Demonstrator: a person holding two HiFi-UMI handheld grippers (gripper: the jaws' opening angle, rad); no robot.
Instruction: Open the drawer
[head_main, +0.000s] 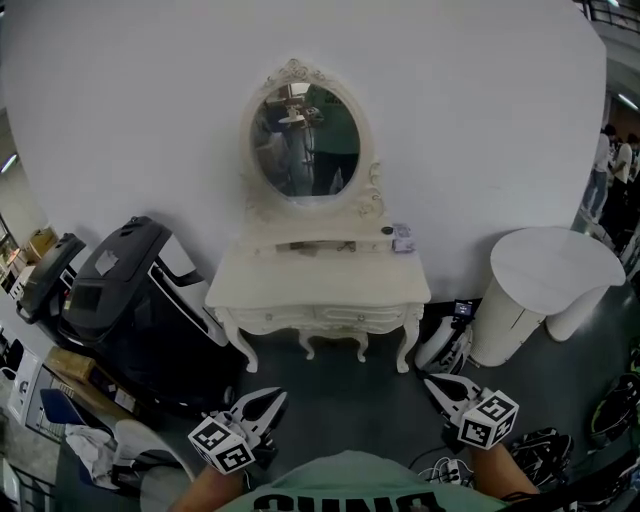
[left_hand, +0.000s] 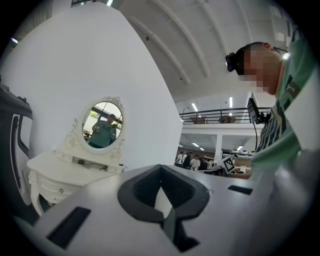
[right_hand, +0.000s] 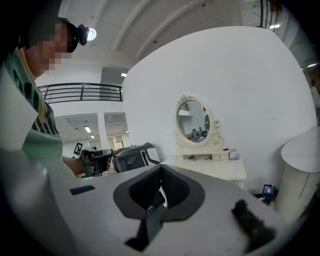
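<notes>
A white carved dressing table with an oval mirror stands against the white wall. Its shallow drawer is closed in the front apron, and also shows in the left gripper view. My left gripper hovers low at the near left, well short of the table, pointing toward it. My right gripper is level with it at the near right. Both look shut with nothing between their jaws, as in the left gripper view and the right gripper view. The table lies ahead and to the right in the right gripper view.
A large black and white machine stands left of the table. A white round pedestal stands to the right, with a small device on the floor beside it. A small box sits on the tabletop. Cables and bags lie at the near right.
</notes>
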